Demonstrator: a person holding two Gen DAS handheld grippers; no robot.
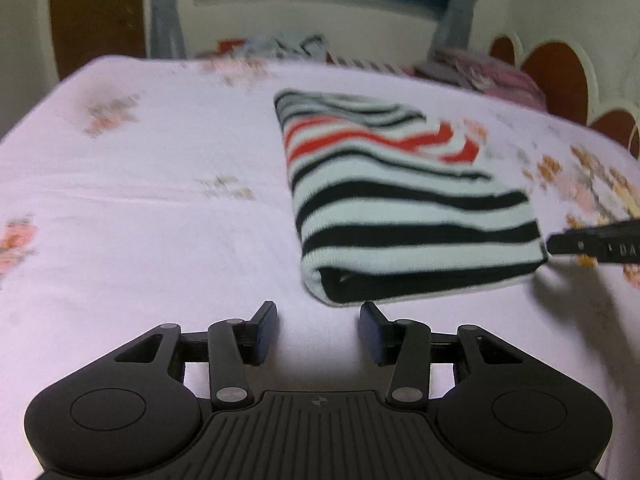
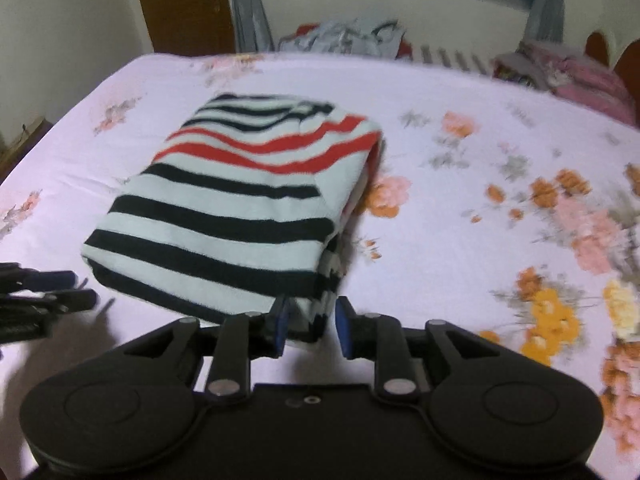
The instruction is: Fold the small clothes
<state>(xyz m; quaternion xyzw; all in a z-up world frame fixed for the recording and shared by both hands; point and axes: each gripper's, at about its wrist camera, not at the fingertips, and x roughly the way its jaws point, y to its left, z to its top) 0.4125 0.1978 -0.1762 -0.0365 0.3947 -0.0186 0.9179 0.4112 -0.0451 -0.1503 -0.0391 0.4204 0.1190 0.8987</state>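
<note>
A folded garment with black, white and red stripes (image 1: 400, 200) lies flat on the bed; it also shows in the right wrist view (image 2: 240, 208). My left gripper (image 1: 318, 320) is open and empty, just short of the garment's near left corner. My right gripper (image 2: 310, 322) is open, its fingers on either side of the garment's near right corner without pinching it. The right gripper's tip shows at the right edge of the left wrist view (image 1: 592, 242). The left gripper shows at the left edge of the right wrist view (image 2: 48, 292).
The bed has a pale pink floral sheet (image 1: 140, 200). A heap of other clothes (image 2: 344, 36) and a pink bundle (image 2: 580, 80) lie at the far edge. A wooden door (image 2: 184, 4), curtains and a window stand behind.
</note>
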